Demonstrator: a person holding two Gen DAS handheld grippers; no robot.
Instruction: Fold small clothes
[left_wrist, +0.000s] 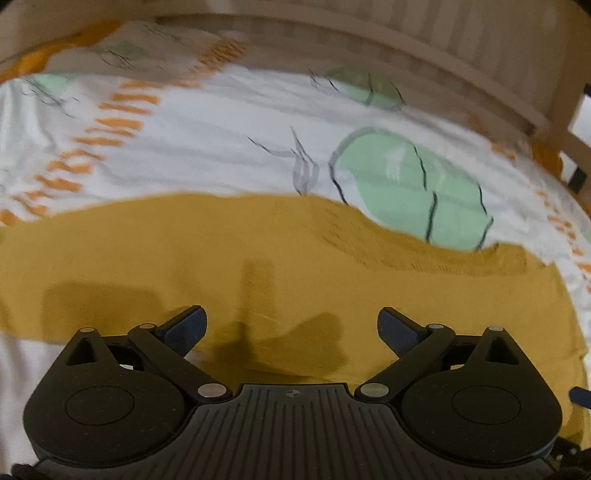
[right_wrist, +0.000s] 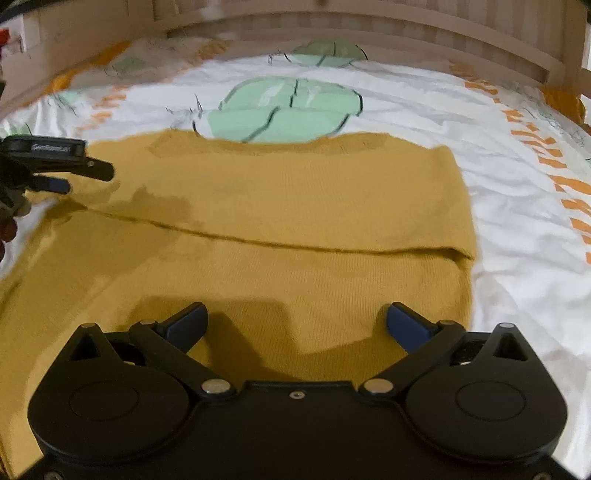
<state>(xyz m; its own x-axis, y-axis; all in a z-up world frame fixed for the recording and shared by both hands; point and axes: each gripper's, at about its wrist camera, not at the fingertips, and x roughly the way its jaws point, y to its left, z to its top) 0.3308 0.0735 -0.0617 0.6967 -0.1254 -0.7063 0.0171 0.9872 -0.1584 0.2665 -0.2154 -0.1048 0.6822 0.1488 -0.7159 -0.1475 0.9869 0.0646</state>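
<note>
A mustard-yellow knit sweater (right_wrist: 288, 206) lies flat on the bed, with one part folded over so a fold edge (right_wrist: 295, 245) runs across it; its neckline is at the far side. The sweater also fills the lower half of the left wrist view (left_wrist: 221, 251). My right gripper (right_wrist: 295, 325) is open and empty, just above the sweater's near part. My left gripper (left_wrist: 291, 328) is open and empty over the sweater; it also shows at the left edge of the right wrist view (right_wrist: 59, 173), by the sweater's left side.
The bed sheet (right_wrist: 498, 177) is white with green cactus prints (right_wrist: 284, 110) and orange stripes. A wooden bed frame (right_wrist: 369, 33) runs along the far side. A wooden rail (left_wrist: 480, 81) stands at the back right.
</note>
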